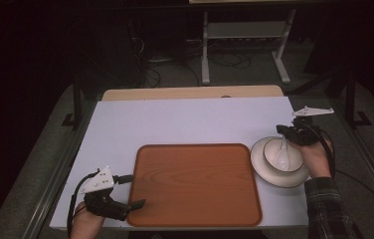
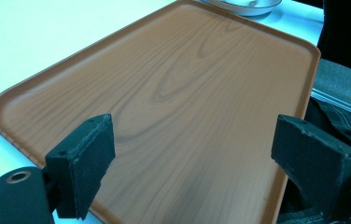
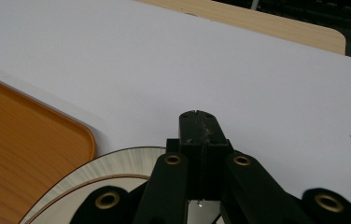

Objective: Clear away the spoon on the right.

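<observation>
Two grippers working: left gripper (image 1: pixel 134 190) hangs wide open over the tray (image 1: pixel 195 185), right gripper (image 1: pixel 285 135) looks pinched on the spoon (image 1: pixel 283 155) in the bowl (image 1: pixel 279 162); lifting probably comes next.

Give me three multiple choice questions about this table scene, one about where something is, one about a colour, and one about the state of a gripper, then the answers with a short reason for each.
1. Where does the bowl sit relative to the tray?
A. On the tray
B. On the table to the tray's right
C. On the table to the tray's left

2. What colour is the tray?
A. Wood-grain brown
B. Blue
C. Green

3. How do the jaws of the left gripper stand?
A. Closed together
B. Clamped on the bowl
C. Wide apart with nothing between them

Answers:
1 B: the high view shows the bowl on the white table just past the tray's right edge.
2 A: its surface shows brown wood grain.
3 C: the left gripper view shows the two pads well apart over the tray.
</observation>
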`<state>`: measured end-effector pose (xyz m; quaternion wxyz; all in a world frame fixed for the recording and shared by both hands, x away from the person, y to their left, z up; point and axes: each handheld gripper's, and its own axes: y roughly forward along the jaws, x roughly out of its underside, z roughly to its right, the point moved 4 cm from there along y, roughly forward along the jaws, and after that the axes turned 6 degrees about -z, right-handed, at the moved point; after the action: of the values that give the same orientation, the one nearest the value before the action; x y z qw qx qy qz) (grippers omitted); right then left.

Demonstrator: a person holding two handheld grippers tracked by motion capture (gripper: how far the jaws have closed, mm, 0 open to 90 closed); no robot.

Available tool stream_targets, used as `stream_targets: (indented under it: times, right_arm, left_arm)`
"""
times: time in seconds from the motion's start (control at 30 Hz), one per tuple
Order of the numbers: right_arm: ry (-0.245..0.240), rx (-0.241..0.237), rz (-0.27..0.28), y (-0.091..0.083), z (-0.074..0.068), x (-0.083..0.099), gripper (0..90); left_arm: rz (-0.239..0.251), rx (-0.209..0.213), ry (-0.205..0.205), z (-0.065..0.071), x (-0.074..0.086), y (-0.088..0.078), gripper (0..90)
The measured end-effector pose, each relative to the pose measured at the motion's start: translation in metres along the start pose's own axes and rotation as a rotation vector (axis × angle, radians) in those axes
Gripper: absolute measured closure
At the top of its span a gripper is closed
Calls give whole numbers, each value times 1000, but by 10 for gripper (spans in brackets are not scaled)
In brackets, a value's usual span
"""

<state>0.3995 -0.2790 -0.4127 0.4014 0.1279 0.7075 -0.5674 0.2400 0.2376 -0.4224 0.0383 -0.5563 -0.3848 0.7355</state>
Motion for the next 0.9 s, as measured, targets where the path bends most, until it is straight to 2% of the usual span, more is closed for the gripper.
stream_targets:
  times: [0.6, 0.9]
  right_arm:
    - [25, 63, -7, -17, 17, 14, 895]
    - [42, 77, -7, -24, 22, 19, 895]
  left_arm:
    - [4, -6, -4, -1, 1, -3, 131]
    - [5, -5, -4, -1, 1, -4, 131]
